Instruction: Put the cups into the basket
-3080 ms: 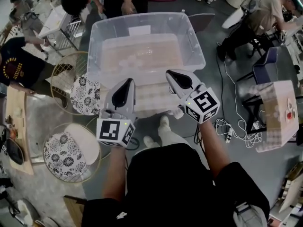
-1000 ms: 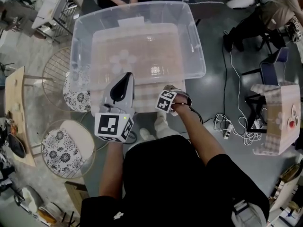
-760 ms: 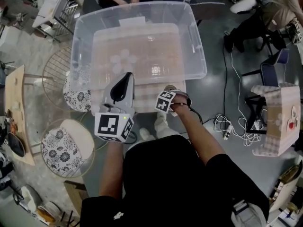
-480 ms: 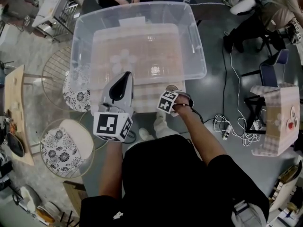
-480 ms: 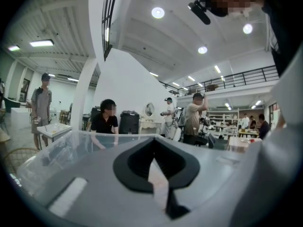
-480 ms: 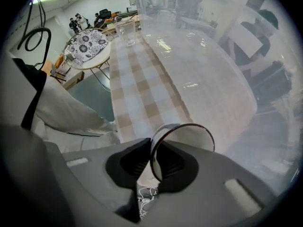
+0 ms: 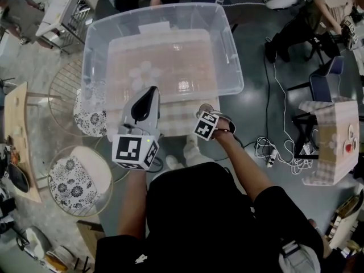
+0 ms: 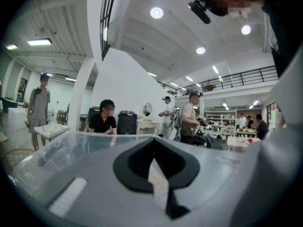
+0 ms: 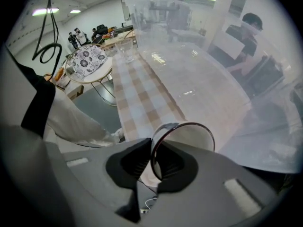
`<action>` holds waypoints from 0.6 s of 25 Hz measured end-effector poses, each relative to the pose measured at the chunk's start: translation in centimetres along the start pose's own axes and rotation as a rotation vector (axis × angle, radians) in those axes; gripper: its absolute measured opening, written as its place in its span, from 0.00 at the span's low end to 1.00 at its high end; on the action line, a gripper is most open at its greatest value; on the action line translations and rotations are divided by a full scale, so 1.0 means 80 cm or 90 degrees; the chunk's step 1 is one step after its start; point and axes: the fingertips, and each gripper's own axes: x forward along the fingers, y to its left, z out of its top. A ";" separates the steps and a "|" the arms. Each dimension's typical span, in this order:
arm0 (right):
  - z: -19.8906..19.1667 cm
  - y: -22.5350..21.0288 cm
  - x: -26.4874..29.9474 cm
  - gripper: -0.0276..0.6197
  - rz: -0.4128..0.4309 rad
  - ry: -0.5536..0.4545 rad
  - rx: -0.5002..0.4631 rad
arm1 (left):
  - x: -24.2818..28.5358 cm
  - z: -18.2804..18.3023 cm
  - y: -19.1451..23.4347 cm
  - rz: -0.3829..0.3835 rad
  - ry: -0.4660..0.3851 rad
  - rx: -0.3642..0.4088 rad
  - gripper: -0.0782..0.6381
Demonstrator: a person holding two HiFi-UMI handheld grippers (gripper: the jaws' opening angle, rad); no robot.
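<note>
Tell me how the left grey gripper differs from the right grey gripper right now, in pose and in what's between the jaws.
The left gripper points about level toward the clear plastic bin, while the right gripper points steeply down. The left gripper's jaws are together on nothing. The right gripper's jaws have just been closing and pinch the rim of a clear plastic cup. Both are grey with black pads and a marker cube.
</note>
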 end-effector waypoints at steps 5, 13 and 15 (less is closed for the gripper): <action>0.015 0.005 -0.047 0.10 -0.005 -0.058 0.009 | 0.000 -0.001 -0.003 -0.003 -0.001 -0.005 0.12; 0.039 0.017 -0.125 0.10 0.001 -0.125 0.013 | 0.006 -0.001 -0.015 -0.016 -0.001 -0.007 0.12; 0.046 0.020 -0.146 0.10 0.000 -0.140 0.006 | 0.008 -0.001 -0.017 -0.019 -0.001 -0.007 0.12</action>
